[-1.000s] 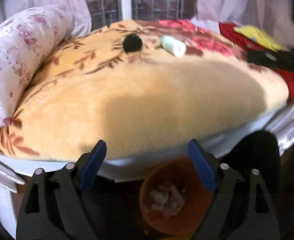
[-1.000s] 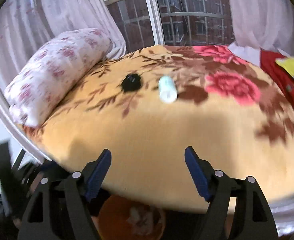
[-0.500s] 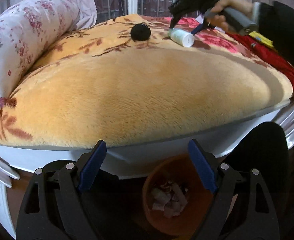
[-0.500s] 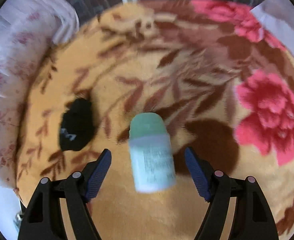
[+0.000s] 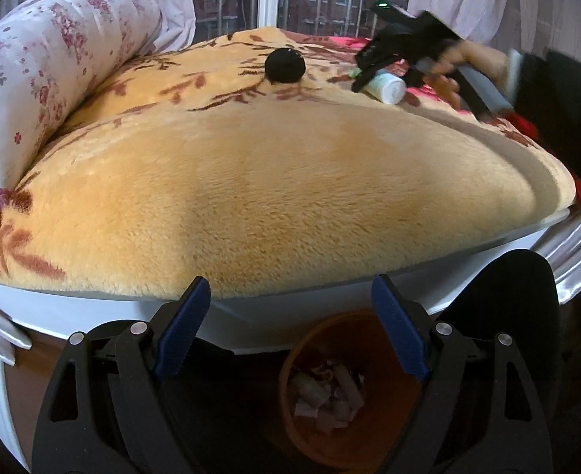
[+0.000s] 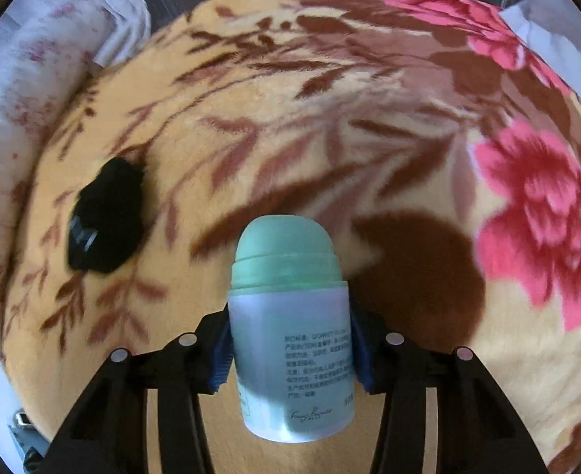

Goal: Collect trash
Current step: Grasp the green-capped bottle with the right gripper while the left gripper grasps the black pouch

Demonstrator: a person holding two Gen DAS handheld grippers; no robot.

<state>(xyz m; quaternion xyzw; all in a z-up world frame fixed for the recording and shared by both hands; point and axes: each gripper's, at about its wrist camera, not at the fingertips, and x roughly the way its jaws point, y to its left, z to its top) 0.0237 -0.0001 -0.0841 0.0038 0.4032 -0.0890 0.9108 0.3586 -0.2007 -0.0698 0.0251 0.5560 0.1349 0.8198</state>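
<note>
While the right gripper (image 6: 288,349) bears down on the bed, its jaws are closing on a pale green bottle (image 6: 290,339) that lies on its side on the yellow flowered blanket (image 5: 282,181); the blue pads (image 6: 220,355) already sit against both flanks of the bottle, the rounded cap pointing away from the tool. Seen from the left wrist, a hand (image 5: 468,65) carries that gripper (image 5: 363,79) over the bottle (image 5: 387,89), far across the blanket from the near edge.

Just beside the bottle, toward the flowered pillow (image 5: 49,79), lies a black lump (image 6: 105,227) on the blanket; what it is I cannot make out.

Off the near edge of the blanket the left gripper (image 5: 290,326) hangs with its jaws wide apart and nothing between them. Below it, on the floor close by the bed, stands an orange bin (image 5: 353,434) with scraps of crumpled paper (image 5: 326,399) in the bottom. A dark trouser leg (image 5: 503,296) stands next to the bin.
</note>
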